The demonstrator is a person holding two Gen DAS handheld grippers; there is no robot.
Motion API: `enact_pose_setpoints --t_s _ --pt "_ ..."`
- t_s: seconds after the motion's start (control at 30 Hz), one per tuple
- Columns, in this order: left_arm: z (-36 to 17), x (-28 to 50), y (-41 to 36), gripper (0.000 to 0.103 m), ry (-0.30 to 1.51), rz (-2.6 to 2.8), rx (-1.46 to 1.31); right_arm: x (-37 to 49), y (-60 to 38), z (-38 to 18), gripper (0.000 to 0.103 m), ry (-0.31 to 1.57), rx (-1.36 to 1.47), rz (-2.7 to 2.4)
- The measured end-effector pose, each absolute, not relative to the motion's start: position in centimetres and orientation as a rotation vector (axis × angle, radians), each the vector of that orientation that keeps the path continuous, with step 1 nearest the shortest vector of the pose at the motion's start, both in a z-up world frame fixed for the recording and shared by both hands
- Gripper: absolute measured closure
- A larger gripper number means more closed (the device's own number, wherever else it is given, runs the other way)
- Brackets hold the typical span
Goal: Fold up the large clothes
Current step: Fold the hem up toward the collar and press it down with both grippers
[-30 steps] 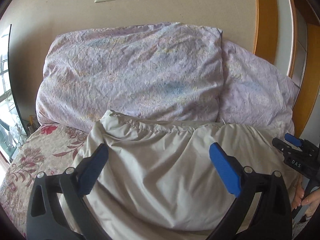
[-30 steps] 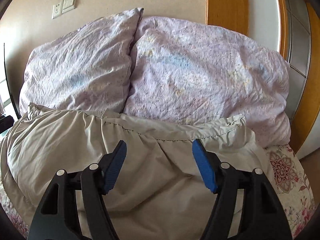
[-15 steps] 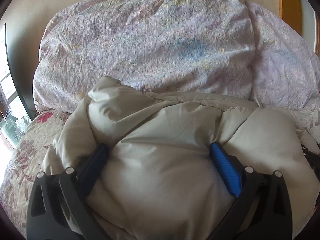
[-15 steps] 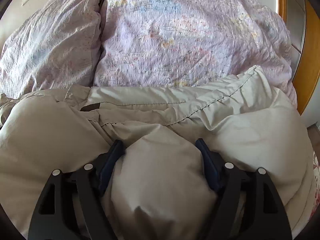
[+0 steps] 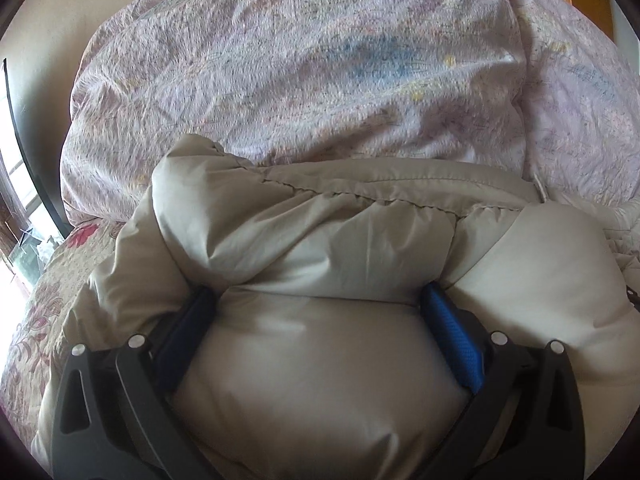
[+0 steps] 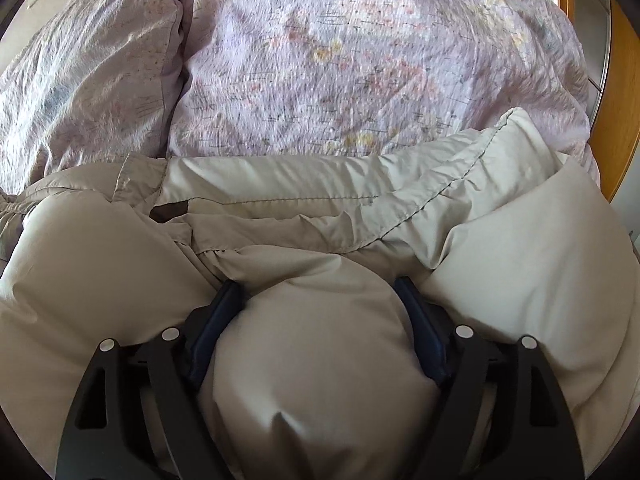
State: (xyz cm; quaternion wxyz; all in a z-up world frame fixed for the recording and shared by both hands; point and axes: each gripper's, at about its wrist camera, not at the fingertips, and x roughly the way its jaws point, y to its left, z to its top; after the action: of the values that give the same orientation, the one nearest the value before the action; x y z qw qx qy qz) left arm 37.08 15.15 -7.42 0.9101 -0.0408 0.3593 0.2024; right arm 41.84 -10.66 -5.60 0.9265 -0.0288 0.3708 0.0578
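A puffy beige padded garment (image 5: 328, 344) lies on a bed, its stitched hem at twelve o'clock against two lilac pillows (image 5: 296, 64). The left gripper (image 5: 320, 300) presses down into it, jaws wide apart, padding bulging between the blue pads without being pinched. The right gripper (image 6: 320, 296) is also sunk in the garment (image 6: 320, 360), its jaws opening, a mound of fabric between them. Likely risk: the slippery shell may spring back once pressure lifts, undoing the fold, or the hem may ride up onto the pillows (image 6: 360, 60).
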Motion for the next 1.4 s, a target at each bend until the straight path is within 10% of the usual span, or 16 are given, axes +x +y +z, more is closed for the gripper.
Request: enact_pose_setpoints --t_s 0.37,1.4 --pt "-1.9 32.7 16.1 0.002 0.662 0.394 -0.043 39.4 -14.2 0.9 0.023 0.597 -0.073 0.074" --pt "-8.6 36.8 23.2 0.002 0.806 0.398 -0.215 47.0 -21.9 -8.0 0.011 0.841 0.008 0.000"
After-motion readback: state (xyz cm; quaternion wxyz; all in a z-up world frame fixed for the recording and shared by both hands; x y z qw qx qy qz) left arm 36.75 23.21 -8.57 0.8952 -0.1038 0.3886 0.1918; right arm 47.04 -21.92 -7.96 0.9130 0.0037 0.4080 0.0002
